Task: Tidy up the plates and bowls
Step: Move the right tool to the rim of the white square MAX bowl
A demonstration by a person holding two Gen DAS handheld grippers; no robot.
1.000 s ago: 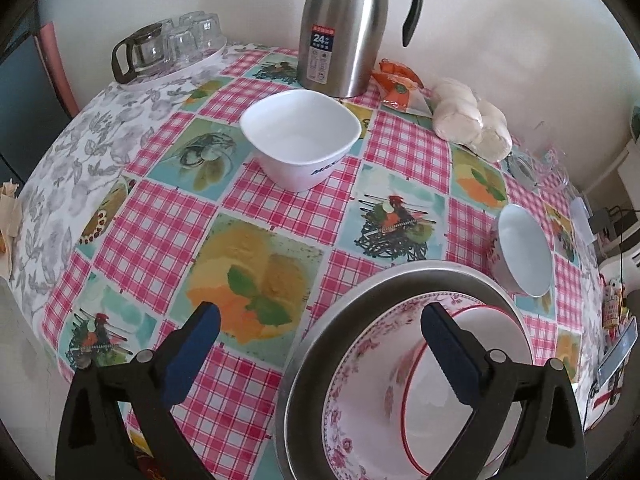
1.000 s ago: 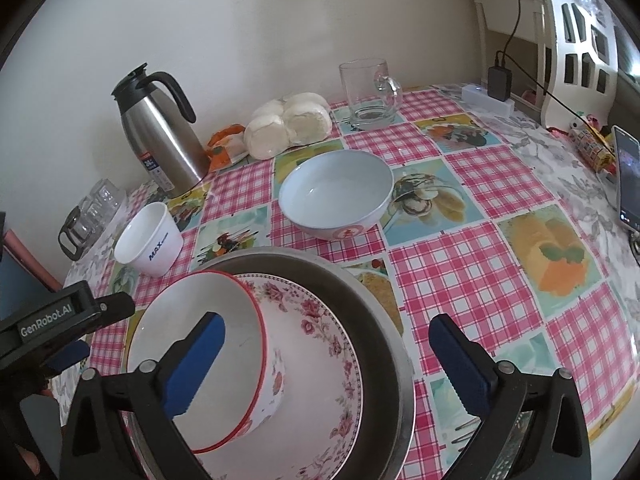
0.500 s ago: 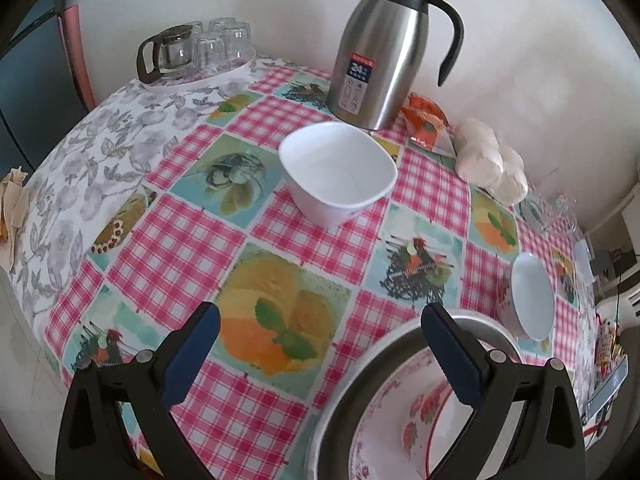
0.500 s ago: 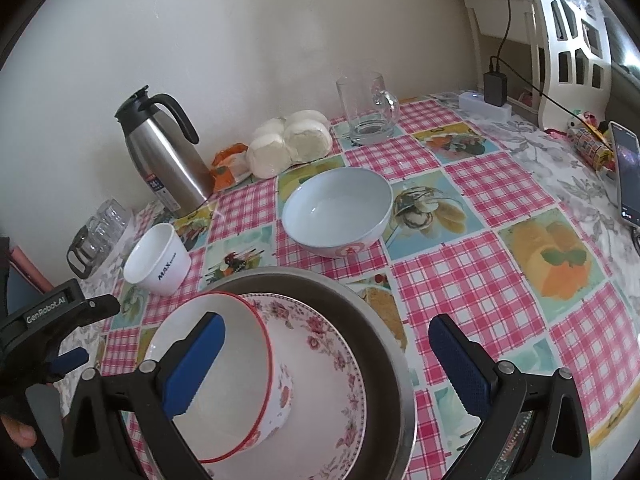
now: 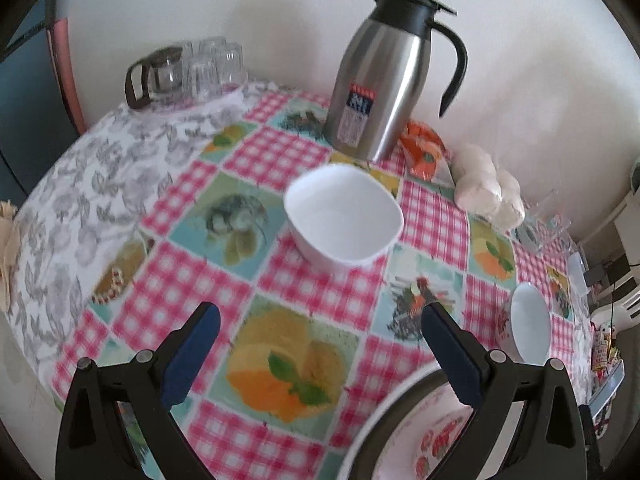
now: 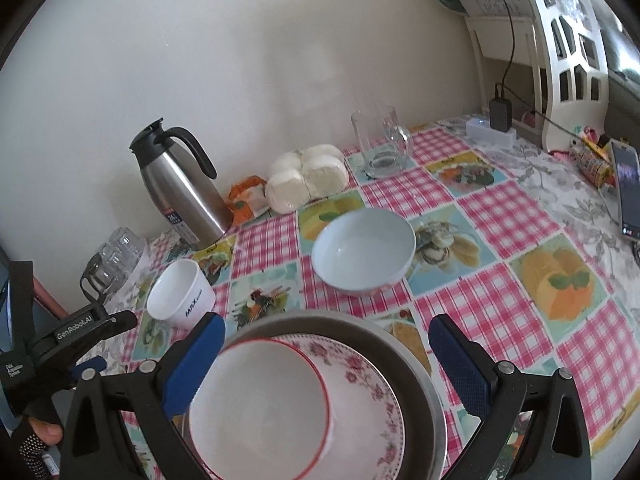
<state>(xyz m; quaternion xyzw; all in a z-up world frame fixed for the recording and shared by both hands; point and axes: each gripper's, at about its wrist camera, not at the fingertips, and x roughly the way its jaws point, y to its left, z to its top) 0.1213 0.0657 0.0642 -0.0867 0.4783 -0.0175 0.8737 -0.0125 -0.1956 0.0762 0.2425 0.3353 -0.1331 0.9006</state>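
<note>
A square white bowl [image 5: 344,216] stands ahead of my open, empty left gripper [image 5: 320,344]; it also shows in the right wrist view [image 6: 180,298]. A round white bowl [image 6: 362,250] stands mid-table, at the right edge in the left wrist view [image 5: 530,328]. Near me a grey metal plate [image 6: 416,364] carries a rose-patterned plate [image 6: 376,392] with a red-rimmed bowl [image 6: 260,408] in it. My right gripper [image 6: 324,360] is open and empty, just above this stack. The left gripper's body [image 6: 80,328] shows at the left.
A steel thermos jug [image 5: 380,80], an orange packet [image 5: 424,152] and bagged white buns [image 6: 308,178] stand along the wall. Glass cups and a small pot [image 5: 188,68] sit far left. A glass mug [image 6: 380,142], a charger [image 6: 500,116] and a phone [image 6: 626,188] lie right.
My left gripper has drawn back and turned left, from over the plate stack toward the square white bowl. My right gripper has pulled back slightly. Both stay open.
</note>
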